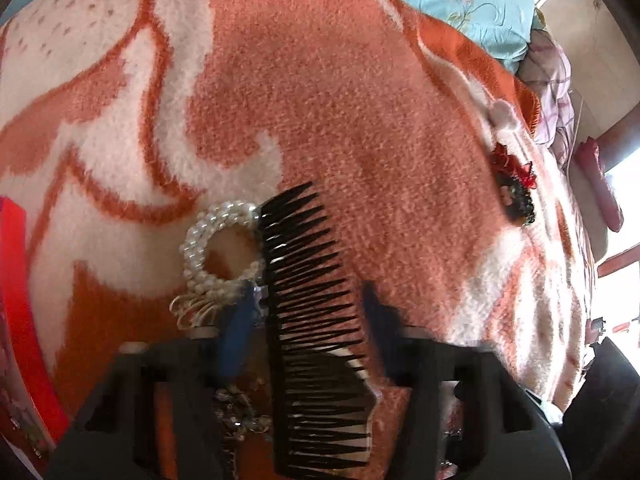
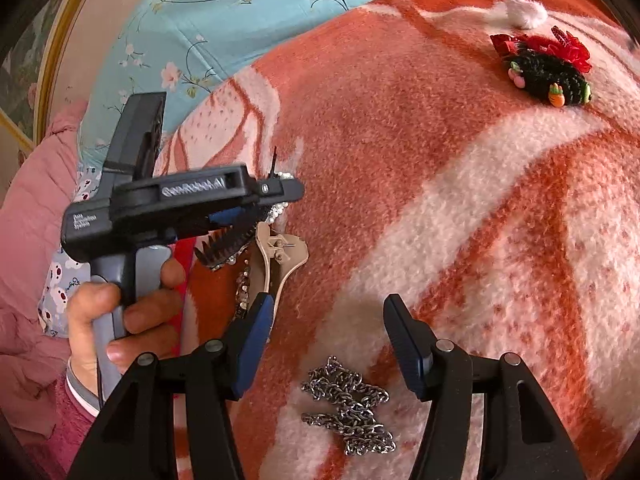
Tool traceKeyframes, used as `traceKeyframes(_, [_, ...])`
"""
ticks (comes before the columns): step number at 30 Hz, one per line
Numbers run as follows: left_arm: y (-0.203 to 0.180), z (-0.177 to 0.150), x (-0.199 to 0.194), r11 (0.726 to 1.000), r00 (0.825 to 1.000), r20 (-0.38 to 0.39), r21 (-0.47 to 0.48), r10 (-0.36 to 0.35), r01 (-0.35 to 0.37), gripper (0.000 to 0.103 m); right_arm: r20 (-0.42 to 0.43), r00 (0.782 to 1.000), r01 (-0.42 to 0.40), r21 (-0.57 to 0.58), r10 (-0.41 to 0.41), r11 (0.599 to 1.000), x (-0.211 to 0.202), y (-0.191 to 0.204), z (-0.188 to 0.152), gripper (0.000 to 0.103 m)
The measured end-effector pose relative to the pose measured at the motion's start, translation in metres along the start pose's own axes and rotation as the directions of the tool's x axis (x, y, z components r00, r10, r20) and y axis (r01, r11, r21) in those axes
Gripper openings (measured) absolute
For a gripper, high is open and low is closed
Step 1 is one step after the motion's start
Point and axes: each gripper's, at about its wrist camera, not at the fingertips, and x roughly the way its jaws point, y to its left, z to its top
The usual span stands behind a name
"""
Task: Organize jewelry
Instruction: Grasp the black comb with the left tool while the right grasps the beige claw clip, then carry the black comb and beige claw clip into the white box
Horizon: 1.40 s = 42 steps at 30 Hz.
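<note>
Silver chain (image 2: 347,406) lies bunched on the orange-white blanket (image 2: 440,200) nearest the right wrist camera, between the wide-open fingers of the right claw (image 2: 328,354), untouched. Only this view shows the chain, the beige hair clip (image 2: 280,258) and the hand (image 2: 120,320) holding the left claw (image 2: 256,210) at left. Left wrist view shows up close that the left claw is clamped on a black comb (image 1: 316,320), pearl ring piece (image 1: 218,250) touching its left side. Red-black hair clip (image 1: 514,188) sits far right, seen in both views
</note>
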Motion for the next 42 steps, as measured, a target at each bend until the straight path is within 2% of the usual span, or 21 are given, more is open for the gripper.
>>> traceKeyframes(2, [0.008,-0.004,-0.002,1.0,1.0,0.007,-0.01,-0.013,0.013,0.009,-0.003,1.0,-0.003,-0.009,0.003,1.0,0.004,0.003,0.001,0.06])
traceKeyframes(3, [0.012,-0.006,-0.005,1.0,1.0,0.017,-0.016,-0.017,0.017,0.008,-0.006,1.0,-0.005,-0.015,0.005,1.0,0.006,0.005,0.001,0.06])
traceKeyframes(10, [0.044,-0.029,-0.041,0.998,0.996,0.091,-0.065,-0.015,0.021,0.008,-0.018,1.0,-0.01,-0.044,0.009,0.999,0.021,0.019,0.003,0.06])
traceKeyframes(18, [0.061,-0.059,-0.08,0.994,0.988,0.15,-0.101,-0.029,0.044,0.008,0.017,1.0,0.016,-0.115,-0.014,0.993,0.037,0.046,0.019,0.055])
traceKeyframes(19, [0.062,-0.062,-0.083,0.994,0.987,0.156,-0.1,-0.028,0.044,0.008,0.02,1.0,0.024,-0.123,-0.021,0.992,0.041,0.049,0.022,0.053])
traceKeyframes(22, [0.066,-0.072,-0.093,0.994,0.985,0.171,-0.104,-0.019,0.038,0.008,0.005,0.999,0.05,-0.14,-0.05,0.989,0.054,0.055,0.029,0.03])
traceKeyframes(23, [0.067,-0.074,-0.095,0.993,0.985,0.173,-0.108,-0.022,0.042,0.008,-0.002,0.998,0.057,-0.143,-0.058,0.988,0.059,0.056,0.03,0.017])
traceKeyframes(24, [0.068,-0.076,-0.097,0.993,0.985,0.173,-0.111,-0.023,0.043,0.008,-0.008,0.998,0.063,-0.146,-0.064,0.987,0.062,0.056,0.03,0.015])
traceKeyframes(26, [0.072,-0.082,-0.101,0.992,0.984,0.176,-0.12,-0.02,0.042,0.008,-0.007,0.997,0.074,-0.148,-0.075,0.986,0.064,0.057,0.029,0.015])
traceKeyframes(42, [0.101,-0.132,-0.148,0.983,0.974,0.225,-0.179,0.017,0.024,0.008,0.038,0.999,-0.019,-0.171,0.026,0.985,0.024,0.095,0.012,0.014])
